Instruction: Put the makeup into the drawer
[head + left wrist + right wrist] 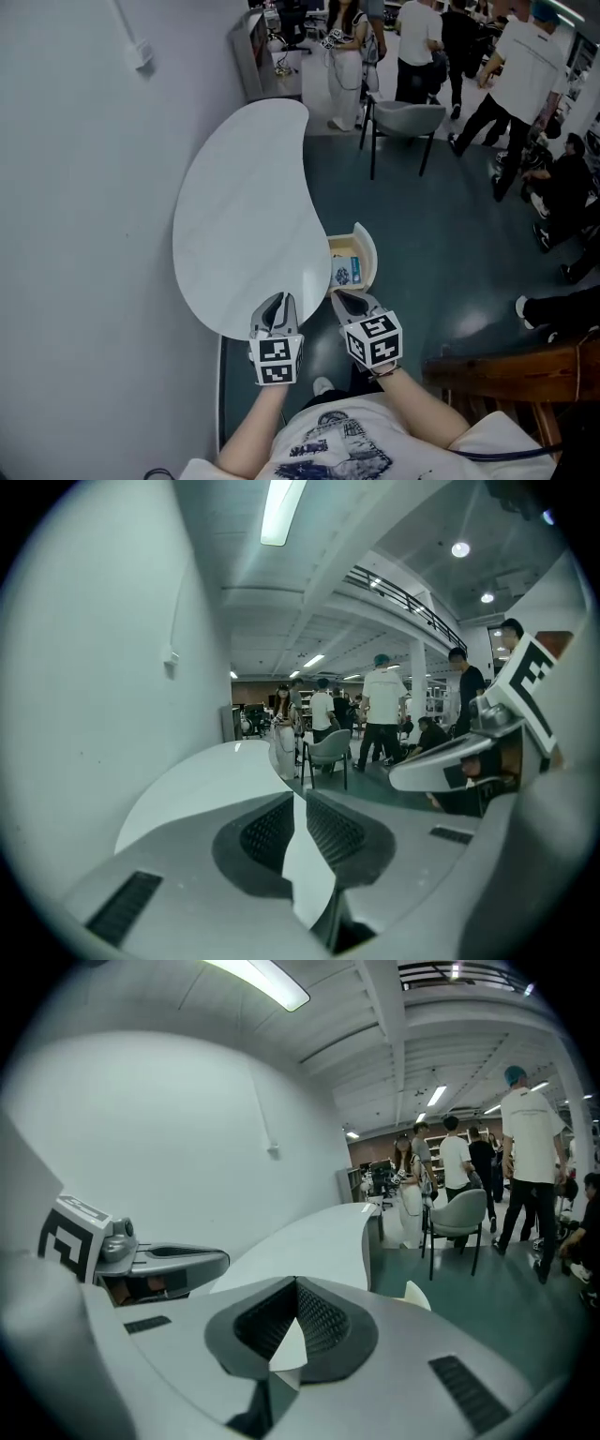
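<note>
**Right gripper (pixel 349 302) shut and empty, drawer (pixel 367 246) straight ahead of it**

Right gripper: jaws fully together in its own view (pixel 296 1283), nothing between them. It is held in the air over the near edge of the white bench (pixel 244 206).

Left gripper (pixel 277 302): jaws nearly together with only a thin slit left (pixel 296 799). Nothing is between them and nothing is touched.

Key relation: the drawer stands pulled out from the right side of the bench, at 12 o'clock from the right gripper and just beyond its tips. From the left gripper it lies at about 2 o'clock, clearly farther off. The right hand is the nearer one.

Makeup: a small box with blue print (pixel 345 272) lies inside the drawer, long axis running 12 to 6 in the head view. I cannot make out any other item in there. No makeup shows on the bench top.

Judgement: the placing looks done and the drawer is still open. Any move on the drawer would fall to the right gripper, straight forward.
</note>
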A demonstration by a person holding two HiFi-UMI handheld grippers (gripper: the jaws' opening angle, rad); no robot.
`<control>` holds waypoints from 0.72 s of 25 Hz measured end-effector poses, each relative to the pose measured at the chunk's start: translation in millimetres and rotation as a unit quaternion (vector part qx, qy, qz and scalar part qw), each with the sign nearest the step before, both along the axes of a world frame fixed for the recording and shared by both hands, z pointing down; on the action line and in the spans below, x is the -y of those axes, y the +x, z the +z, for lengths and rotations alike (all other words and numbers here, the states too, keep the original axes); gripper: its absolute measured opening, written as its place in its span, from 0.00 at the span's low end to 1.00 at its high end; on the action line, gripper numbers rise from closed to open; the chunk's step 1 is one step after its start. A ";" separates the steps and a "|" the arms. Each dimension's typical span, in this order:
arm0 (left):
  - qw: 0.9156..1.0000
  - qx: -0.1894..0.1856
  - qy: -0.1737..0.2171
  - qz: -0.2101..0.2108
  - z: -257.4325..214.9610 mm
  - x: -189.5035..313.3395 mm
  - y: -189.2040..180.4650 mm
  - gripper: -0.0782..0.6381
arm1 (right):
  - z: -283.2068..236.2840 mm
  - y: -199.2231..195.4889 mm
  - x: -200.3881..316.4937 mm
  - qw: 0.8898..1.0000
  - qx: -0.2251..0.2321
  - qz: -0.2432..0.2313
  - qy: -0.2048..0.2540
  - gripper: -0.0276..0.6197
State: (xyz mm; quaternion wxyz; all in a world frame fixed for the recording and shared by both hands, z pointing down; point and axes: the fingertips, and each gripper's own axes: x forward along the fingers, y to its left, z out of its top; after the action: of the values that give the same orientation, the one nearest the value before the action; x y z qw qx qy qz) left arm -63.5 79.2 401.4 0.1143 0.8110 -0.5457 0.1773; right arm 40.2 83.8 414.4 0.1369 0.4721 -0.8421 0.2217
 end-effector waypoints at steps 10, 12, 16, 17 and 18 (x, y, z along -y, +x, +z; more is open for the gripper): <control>0.999 -0.028 0.040 -0.009 -41.5 -45.7 -26.7 0.18 | -32.4 -26.5 -33.6 0.999 -0.002 -0.019 0.028 0.07; 0.998 -0.031 0.044 -0.012 -48.3 -53.0 -30.6 0.18 | -38.6 -27.3 -38.4 0.999 0.000 -0.022 0.033 0.07; 0.998 -0.032 0.053 -0.007 -58.6 -65.3 -35.0 0.17 | -54.1 -29.4 -45.4 0.998 0.007 -0.029 0.047 0.07; 0.998 -0.031 0.055 -0.003 -60.5 -67.8 -35.2 0.17 | -57.7 -29.1 -46.8 0.998 0.009 -0.028 0.051 0.07; 0.998 -0.030 0.056 0.000 -62.3 -69.6 -35.6 0.17 | -60.9 -28.4 -47.5 0.998 0.011 -0.027 0.054 0.07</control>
State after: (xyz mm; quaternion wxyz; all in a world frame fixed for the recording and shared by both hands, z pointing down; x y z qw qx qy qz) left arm -99.1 148.8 339.0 0.0855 0.8211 -0.5509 0.1222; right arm 11.8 131.3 353.5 0.1083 0.4535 -0.8667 0.1772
